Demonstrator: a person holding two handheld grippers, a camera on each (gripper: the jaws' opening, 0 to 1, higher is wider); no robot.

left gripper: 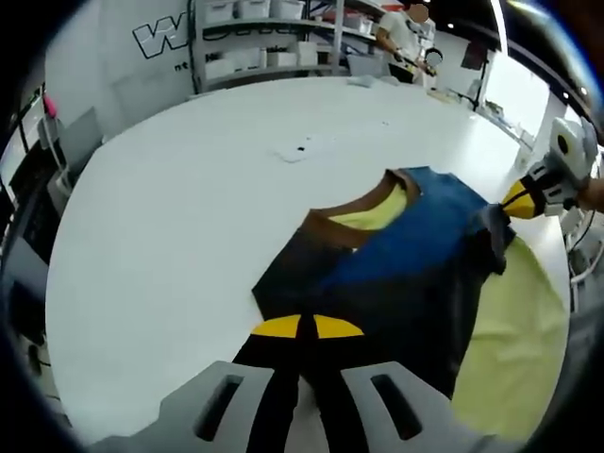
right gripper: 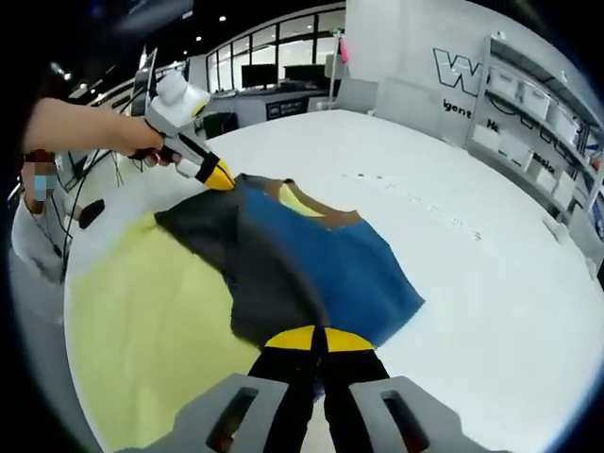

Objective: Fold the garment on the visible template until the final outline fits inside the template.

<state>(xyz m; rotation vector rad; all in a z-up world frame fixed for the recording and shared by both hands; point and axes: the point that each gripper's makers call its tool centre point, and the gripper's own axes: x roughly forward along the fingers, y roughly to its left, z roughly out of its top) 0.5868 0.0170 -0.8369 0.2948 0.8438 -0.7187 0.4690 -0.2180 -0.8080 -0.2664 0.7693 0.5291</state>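
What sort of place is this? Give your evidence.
Probably a lab or workshop: a big white table holds a garment on a yellow template, with shelves of boxes and lettering on the wall.

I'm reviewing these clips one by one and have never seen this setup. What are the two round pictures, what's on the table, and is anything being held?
A person holds two hand-held grippers, each with a forward-looking fisheye camera. The left gripper and the right gripper each have yellow-tipped jaws shut on an edge of the garment, blue and dark grey with a brown collar. The garment lies partly over a pale yellow template on a white table. The left gripper appears also in the right gripper view, at the collar end.
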